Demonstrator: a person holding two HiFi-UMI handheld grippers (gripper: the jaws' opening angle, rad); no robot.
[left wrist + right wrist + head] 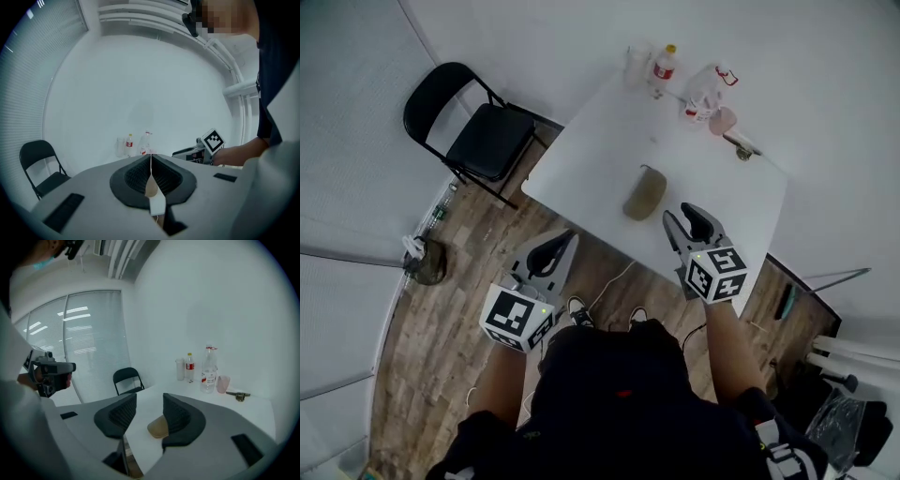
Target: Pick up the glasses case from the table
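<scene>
A tan, rounded glasses case [644,192] lies on the white table [591,141], near its front edge. My right gripper [682,216] hovers just right of the case and a little nearer to me, jaws open with nothing between them. In the right gripper view the case [157,427] lies on the table beyond the open right gripper [149,401], partly hidden by the right jaw. My left gripper [566,238] is shut and empty, off the table's near-left edge above the wooden floor. In the left gripper view its black pads [140,176] meet.
At the table's far end stand a clear glass [636,61], a red-labelled bottle [664,64], a large clear bottle [703,94], a pink cup [724,120] and a small metal object [742,150]. A black folding chair [483,131] stands left of the table.
</scene>
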